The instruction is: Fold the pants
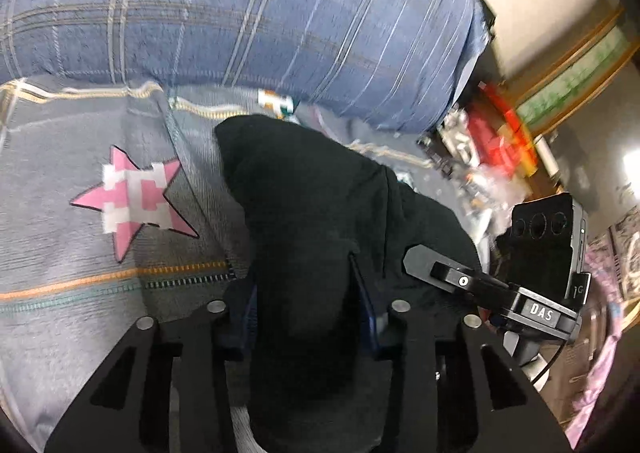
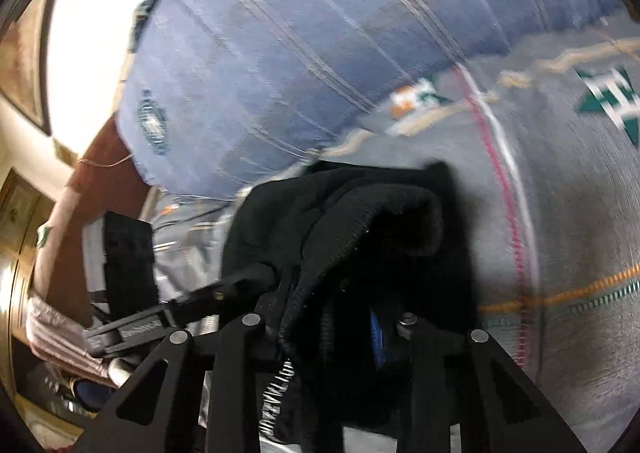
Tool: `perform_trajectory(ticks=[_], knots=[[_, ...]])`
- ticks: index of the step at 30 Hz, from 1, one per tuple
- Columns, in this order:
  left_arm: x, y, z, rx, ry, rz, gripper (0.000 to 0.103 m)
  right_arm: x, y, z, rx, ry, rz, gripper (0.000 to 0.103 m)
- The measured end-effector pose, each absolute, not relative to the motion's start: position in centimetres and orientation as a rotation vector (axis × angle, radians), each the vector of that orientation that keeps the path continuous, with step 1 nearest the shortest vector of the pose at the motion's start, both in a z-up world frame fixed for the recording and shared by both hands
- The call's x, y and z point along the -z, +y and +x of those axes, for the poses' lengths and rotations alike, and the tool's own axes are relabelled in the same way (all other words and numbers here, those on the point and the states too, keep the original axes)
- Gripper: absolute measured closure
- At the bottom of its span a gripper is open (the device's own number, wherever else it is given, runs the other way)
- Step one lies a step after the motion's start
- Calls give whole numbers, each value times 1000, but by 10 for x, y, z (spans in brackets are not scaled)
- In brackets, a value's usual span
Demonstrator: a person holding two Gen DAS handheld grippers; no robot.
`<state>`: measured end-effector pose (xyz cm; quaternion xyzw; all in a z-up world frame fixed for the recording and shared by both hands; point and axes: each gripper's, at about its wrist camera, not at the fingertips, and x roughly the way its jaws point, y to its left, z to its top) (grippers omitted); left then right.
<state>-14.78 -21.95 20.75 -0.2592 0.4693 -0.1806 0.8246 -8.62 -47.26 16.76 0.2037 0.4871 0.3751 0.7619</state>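
Left wrist view: left gripper [image 1: 306,293] pinching black pants [image 1: 316,189] over grey bedspread [image 1: 60,333] (blue pillow [image 1: 240,13] far); right gripper [image 2: 340,317] pinching pants too.

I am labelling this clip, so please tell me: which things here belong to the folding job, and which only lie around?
For the job:
black pants
left gripper
right gripper

Lying about:
grey bedspread
blue striped pillow
red clutter
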Motion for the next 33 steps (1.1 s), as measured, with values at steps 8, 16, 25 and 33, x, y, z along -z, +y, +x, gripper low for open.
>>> perform_trajectory(ticks=[8,16,25,33], knots=[[-231,-180,-156,259,940,-547,69,-205,-408,-83,-899,996,393,73],[-190,-182,-144,109,1036,-397,61,-141,-407,-73,-688,1097,208,67],[-240,-162,-171,70,917,-355,60,-167,-445,-82,-621,972,254,40],[-196,-184,-139,109,1015,-383,55,-162,-437,-114,-865,962,505,40]])
